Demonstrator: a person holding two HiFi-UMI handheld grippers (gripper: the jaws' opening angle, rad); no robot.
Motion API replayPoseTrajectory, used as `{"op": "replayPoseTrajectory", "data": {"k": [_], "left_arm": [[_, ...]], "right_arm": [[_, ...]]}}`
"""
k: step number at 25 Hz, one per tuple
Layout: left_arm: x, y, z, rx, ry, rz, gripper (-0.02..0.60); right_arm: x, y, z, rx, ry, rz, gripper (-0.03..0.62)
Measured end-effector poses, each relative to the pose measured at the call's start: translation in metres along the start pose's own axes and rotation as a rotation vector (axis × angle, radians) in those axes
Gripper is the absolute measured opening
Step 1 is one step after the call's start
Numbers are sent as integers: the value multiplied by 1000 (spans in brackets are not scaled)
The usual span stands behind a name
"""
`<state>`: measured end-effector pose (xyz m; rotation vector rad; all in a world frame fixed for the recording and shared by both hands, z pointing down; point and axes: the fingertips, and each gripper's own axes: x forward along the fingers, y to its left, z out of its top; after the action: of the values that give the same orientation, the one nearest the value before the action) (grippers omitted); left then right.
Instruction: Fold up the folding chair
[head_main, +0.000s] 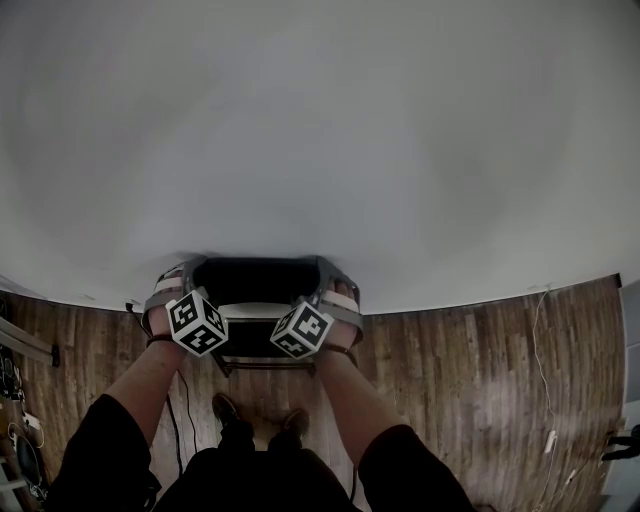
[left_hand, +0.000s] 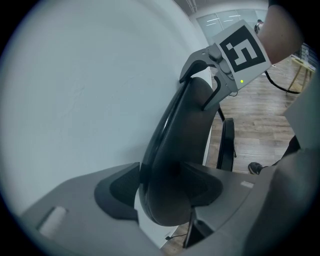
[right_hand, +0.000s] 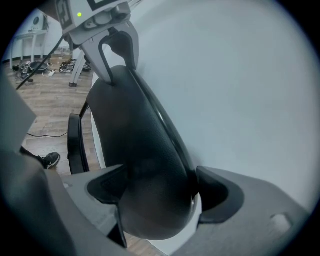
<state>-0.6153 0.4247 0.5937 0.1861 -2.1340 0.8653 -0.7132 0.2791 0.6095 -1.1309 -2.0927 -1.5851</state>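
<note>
Straddling the backrest (left_hand: 177, 130) close-up, both tongs (left_hand: 161, 187) (right_hand: 161, 191) sit at its corners overhead.

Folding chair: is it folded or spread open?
Folded, it seems: the seat stands upright, close to the backrest.

I logged the folding chair (head_main: 255, 280) at 12 o'clock, against the wall (head_main: 320, 130); left gripper (head_main: 172, 282) at its 9, right gripper (head_main: 338, 290) at 3.
</note>
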Motion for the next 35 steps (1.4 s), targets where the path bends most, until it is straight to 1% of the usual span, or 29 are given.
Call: {"op": "replayPoseTrajectory", "data": {"k": [11, 16, 17, 20, 23, 27, 30, 35], "left_arm": [[4, 3, 0, 30, -3, -24, 252], [6, 6, -4, 76, 5, -41, 237], [6, 7, -5, 89, 10, -44, 222], [6, 7, -6, 110, 25, -55, 215], [5, 8, -8, 106, 35, -56, 210], [-5, 9, -4, 96, 30, -56, 179], [-21, 1, 1, 91, 29, -48, 178], [-48, -20, 0, 57, 35, -32, 173]], "right_arm": [[2, 0, 0, -36, -47, 19, 420], [1, 3, -5, -120, -48, 31, 416], [2, 4, -6, -130, -53, 42, 414], [2, 7, -7, -145, -50, 64, 414], [-1, 9, -5, -144, -58, 86, 411], [-11, 9, 0, -121, -84, 104, 410], [-27, 10, 2, -91, -111, 114, 408], [-51, 18, 7, -37, -166, 130, 403]]}}
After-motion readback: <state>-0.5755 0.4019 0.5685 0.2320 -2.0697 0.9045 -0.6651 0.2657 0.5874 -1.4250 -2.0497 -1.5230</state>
